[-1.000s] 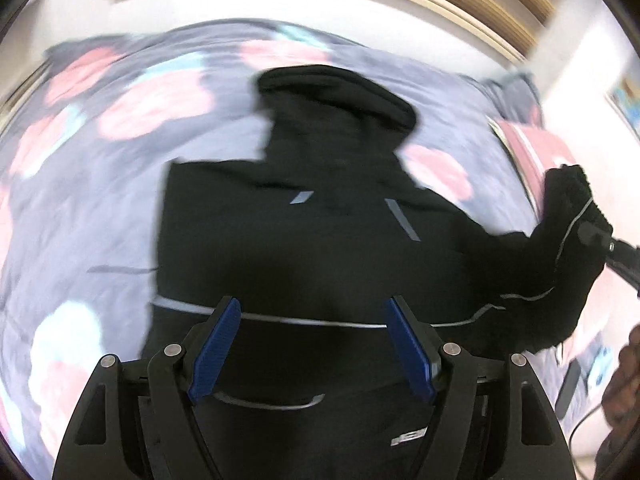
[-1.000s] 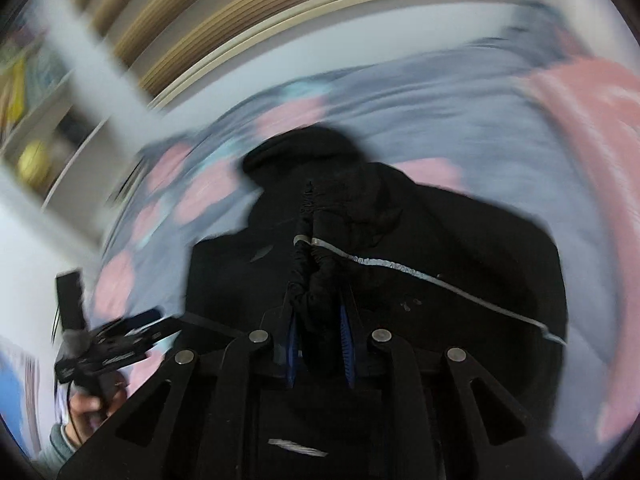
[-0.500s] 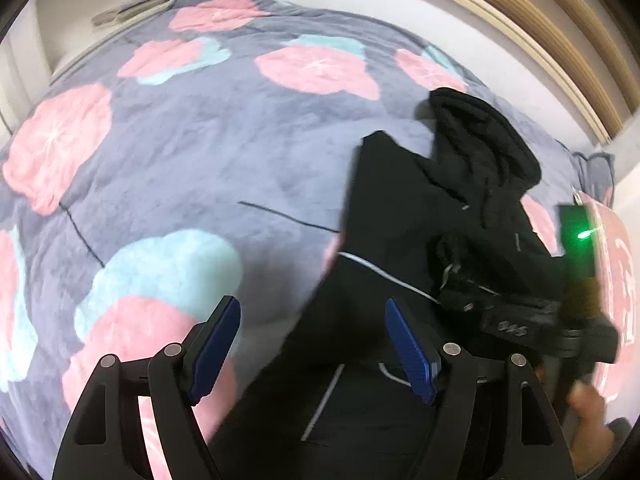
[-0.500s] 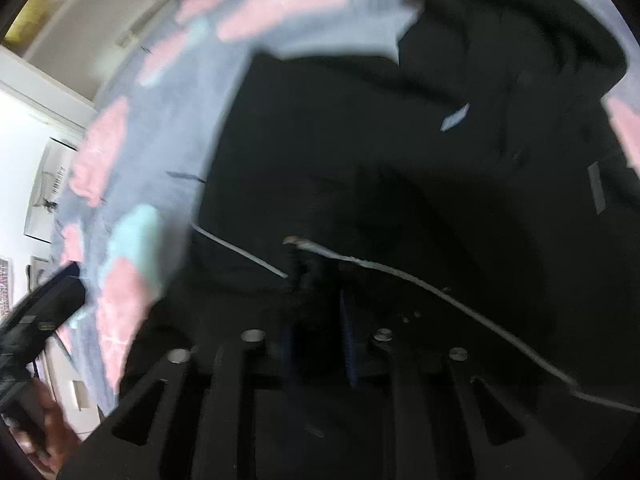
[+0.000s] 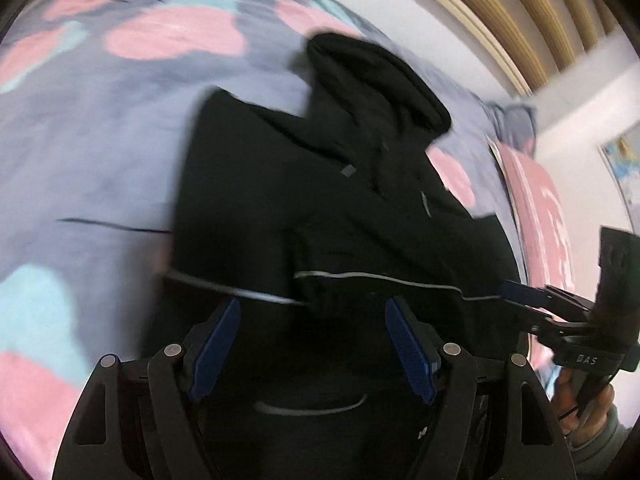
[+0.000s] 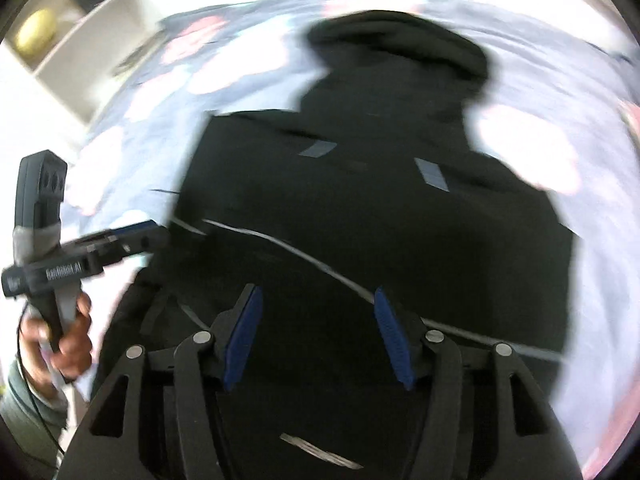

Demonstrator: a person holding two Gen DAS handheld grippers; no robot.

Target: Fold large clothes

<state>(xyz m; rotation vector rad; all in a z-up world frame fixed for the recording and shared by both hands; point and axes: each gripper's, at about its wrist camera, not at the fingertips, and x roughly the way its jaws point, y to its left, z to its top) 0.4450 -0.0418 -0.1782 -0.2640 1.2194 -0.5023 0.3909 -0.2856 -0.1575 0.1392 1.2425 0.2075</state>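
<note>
From where I stand, the left gripper (image 5: 312, 344) hangs over the lower part of the jacket with its blue pads spread wide and nothing caught between them. To the right of it lies the one garment on the bed: a black hooded jacket (image 5: 320, 208), flat on the flowered bedspread (image 5: 100, 152), hood (image 5: 372, 76) toward the headboard, hem toward the person. A thin pale piping line (image 6: 304, 256) runs across it, and two small grey tabs sit on the chest. One sleeve looks to be folded in over the body. Further right, the right gripper (image 6: 316, 340) has just been opening its jaws; the pads now stand apart, and no cloth is pinched between them.

I'd judge the jacket soft and limp, fairly bulky, with some weight for its size. It will sag and drag along the bedspread unless lifted at two places at once. The seamed edges, such as the hem corners or the shoulder line, look the safest places to pinch, since a single smooth layer may slip out.

Count: one jacket, one hood, two grippers, one bedspread.
</note>
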